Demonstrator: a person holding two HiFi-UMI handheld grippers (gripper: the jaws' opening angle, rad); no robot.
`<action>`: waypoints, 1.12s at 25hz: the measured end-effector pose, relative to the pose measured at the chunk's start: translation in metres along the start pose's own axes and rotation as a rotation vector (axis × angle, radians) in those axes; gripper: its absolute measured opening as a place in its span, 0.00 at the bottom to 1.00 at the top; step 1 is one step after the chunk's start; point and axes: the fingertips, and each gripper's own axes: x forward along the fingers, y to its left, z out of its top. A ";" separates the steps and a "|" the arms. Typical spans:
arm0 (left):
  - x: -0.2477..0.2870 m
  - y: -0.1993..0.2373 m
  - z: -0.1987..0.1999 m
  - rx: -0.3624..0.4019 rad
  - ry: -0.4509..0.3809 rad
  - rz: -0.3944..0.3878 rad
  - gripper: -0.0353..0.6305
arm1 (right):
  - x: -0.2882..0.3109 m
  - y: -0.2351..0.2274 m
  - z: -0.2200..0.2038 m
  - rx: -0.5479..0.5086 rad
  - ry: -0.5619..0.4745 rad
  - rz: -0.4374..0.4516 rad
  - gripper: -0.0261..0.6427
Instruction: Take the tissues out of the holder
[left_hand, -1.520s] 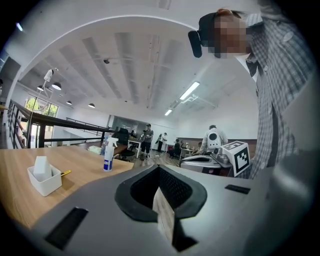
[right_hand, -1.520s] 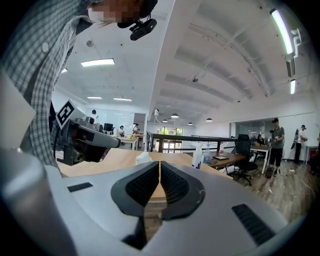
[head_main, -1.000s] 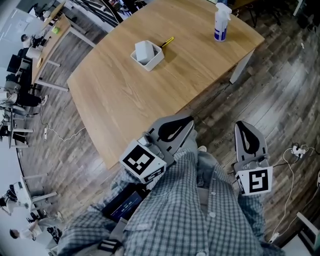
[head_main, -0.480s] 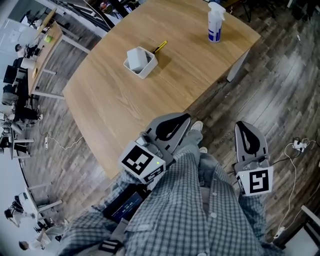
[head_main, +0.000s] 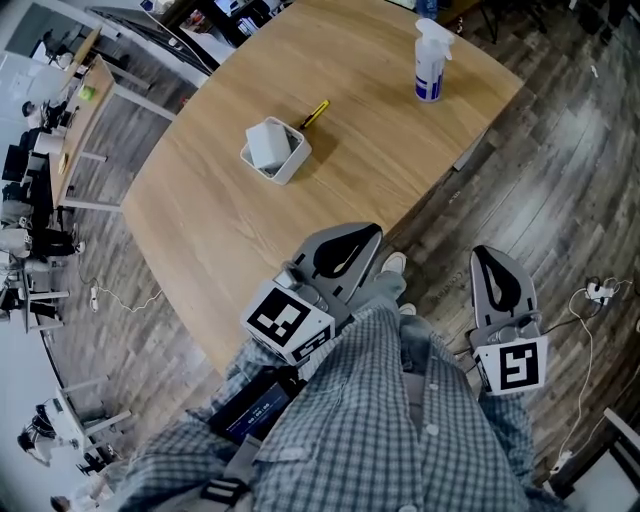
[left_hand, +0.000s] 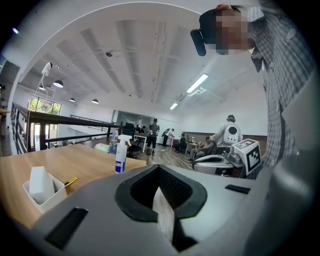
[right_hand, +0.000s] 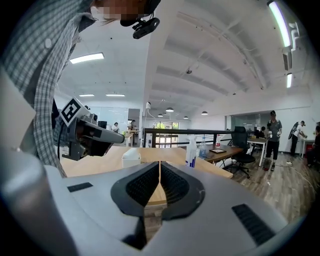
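Note:
A white holder (head_main: 283, 163) stands on the wooden table (head_main: 220, 220), with a white block of tissues (head_main: 267, 143) upright in it. From the left gripper view the holder (left_hand: 35, 199) and its tissues (left_hand: 40, 181) sit far off at the lower left. In the right gripper view the holder (right_hand: 131, 159) is small and distant. My left gripper (head_main: 360, 240) hangs at the table's near edge, shut and empty. My right gripper (head_main: 490, 255) is off the table over the floor, also shut and empty. Both stay close to the person's body, far from the holder.
A yellow pen (head_main: 316, 113) lies just behind the holder. A spray bottle (head_main: 430, 62) stands near the table's far right corner. Dark plank floor (head_main: 560, 180) surrounds the table. Desks and people fill the office in the background (left_hand: 150, 132).
The table and holder have drifted lower and leftward in the head view as the head moved. Both grippers keep their places near the body, jaws still shut.

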 end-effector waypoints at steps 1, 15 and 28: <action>0.002 0.005 0.000 0.004 0.008 0.006 0.06 | 0.005 -0.002 0.000 0.002 0.004 0.001 0.07; 0.011 0.089 0.007 -0.030 0.031 0.136 0.06 | 0.070 -0.007 0.010 -0.016 0.043 0.047 0.07; -0.009 0.172 0.006 -0.060 0.016 0.343 0.06 | 0.123 0.008 0.019 -0.051 0.074 0.130 0.07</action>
